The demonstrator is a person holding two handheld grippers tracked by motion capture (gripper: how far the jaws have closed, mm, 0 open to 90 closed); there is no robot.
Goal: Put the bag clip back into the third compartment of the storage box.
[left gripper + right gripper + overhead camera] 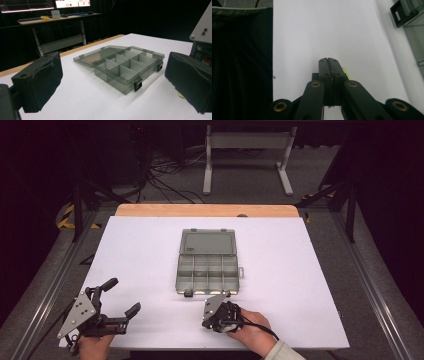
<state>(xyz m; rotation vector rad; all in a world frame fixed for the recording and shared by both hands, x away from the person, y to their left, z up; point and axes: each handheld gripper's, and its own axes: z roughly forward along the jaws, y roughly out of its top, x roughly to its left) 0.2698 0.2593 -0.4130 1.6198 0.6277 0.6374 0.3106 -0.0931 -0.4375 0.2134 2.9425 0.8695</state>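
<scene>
White worktop [300, 285] carries everything. At its near edge the right gripper [329, 60] points down with jaws pressed together, a sliver of something yellow-green [345, 72] beside them; the left gripper [121, 295] is spread wide near the near-left corner. Mid-worktop sits a smoky-grey translucent plastic compartment box [208, 273], lid open flat.

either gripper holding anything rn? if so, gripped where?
Left gripper: open, holding nothing. Right gripper: jaws pressed together; a yellow-green sliver shows just beside them, but whether it is gripped can't be told.
</scene>
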